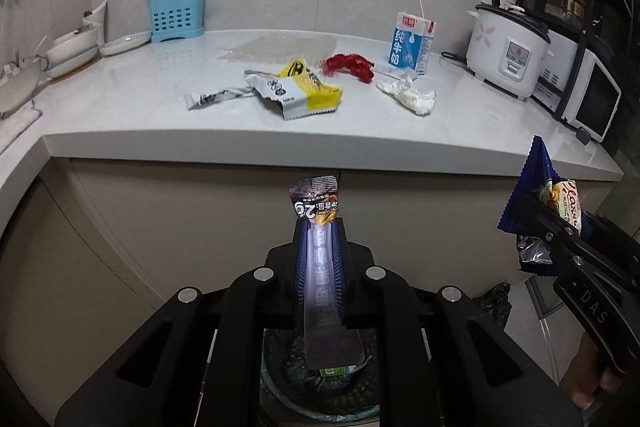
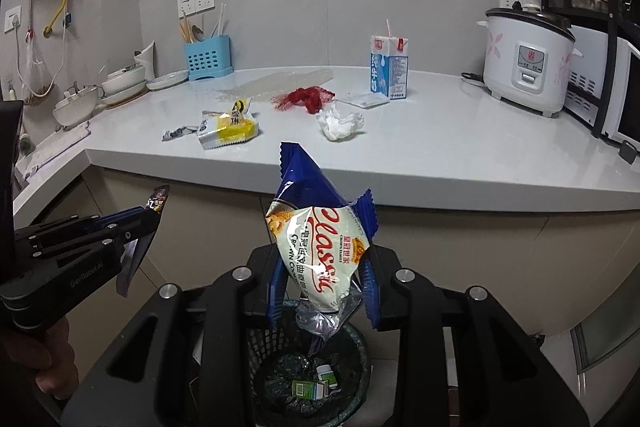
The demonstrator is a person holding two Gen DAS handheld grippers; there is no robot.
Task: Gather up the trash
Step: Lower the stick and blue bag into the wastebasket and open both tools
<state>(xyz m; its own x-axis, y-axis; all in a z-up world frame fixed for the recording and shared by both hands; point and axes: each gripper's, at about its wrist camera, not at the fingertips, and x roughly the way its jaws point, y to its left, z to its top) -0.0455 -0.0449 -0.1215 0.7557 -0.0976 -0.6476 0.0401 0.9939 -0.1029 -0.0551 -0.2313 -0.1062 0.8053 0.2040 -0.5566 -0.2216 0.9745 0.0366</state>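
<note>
While both grippers are held low in front of the worktop (image 1: 120, 143), the step in hand is judged to be the drop into the bin (image 2: 352, 343), which is seen at the bottom centre of each wrist view with a dark liner and a few small cartons already in it. The left gripper (image 1: 319, 227) is closed almost fully, and a thin purple wrapper (image 1: 316, 203) is pinched flat between its fingers (image 1: 301, 267), the wrapper's lower end hanging over the bin mouth. The right gripper (image 2: 324, 267) is closed part-way on a blue and white biscuit packet (image 2: 316, 251), which is bulged between the fingers (image 2: 370, 287) and stands directly above the bin. Trash is left on the worktop in the middle of both frames: a yellow and silver wrapper (image 1: 296, 91), a grey torn strip (image 1: 212, 99) just beside it, a red net (image 1: 348, 65), a crumpled tissue (image 1: 410, 95) and a milk carton (image 1: 412, 43) with a straw. For the next move, both sets of fingers would need to be opened over the bin so that each piece falls inside the rim; the light wrapper may cling to a finger, so a wide release is called for.
</note>
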